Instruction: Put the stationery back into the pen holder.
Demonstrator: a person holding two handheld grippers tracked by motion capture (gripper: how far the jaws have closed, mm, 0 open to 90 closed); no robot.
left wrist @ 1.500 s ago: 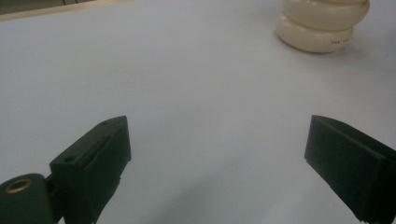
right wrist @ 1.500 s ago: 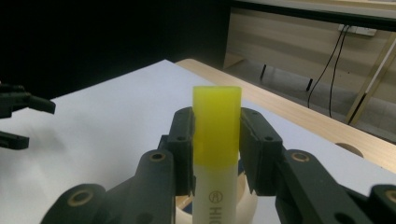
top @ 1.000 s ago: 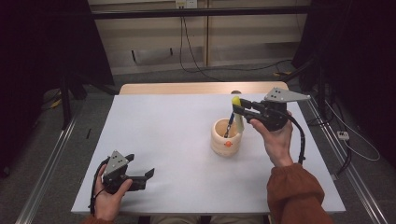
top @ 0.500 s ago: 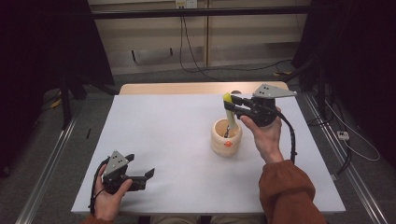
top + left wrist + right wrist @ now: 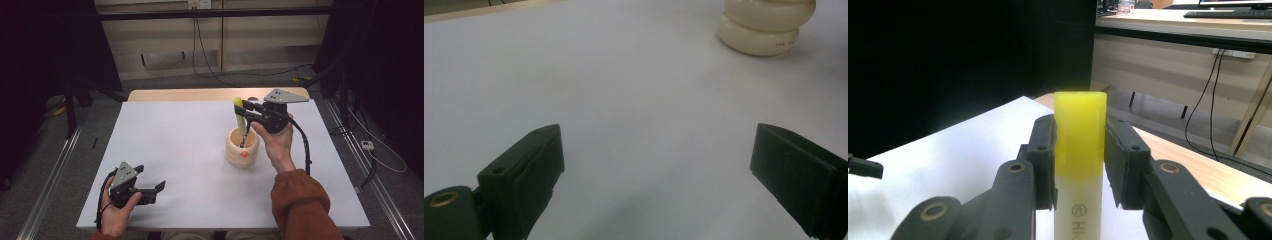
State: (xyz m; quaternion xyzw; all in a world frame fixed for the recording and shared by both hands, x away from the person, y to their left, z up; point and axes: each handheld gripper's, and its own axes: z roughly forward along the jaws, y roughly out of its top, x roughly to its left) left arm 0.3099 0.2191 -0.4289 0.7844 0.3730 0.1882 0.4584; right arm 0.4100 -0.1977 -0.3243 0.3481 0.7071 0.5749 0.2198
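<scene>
Since a second ago my right tongs [image 5: 248, 111] swung the highlighter [image 5: 240, 116] upright over the cup [image 5: 242, 147], clamped just below its cap. Light, stiff, slick plastic. Left tongs [image 5: 151, 192] idle, released, well away from the cup.

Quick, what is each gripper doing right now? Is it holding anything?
Left gripper: open, holding nothing, low over the table.
Right gripper: shut on the yellow highlighter, held upright above the cream holder.
</scene>
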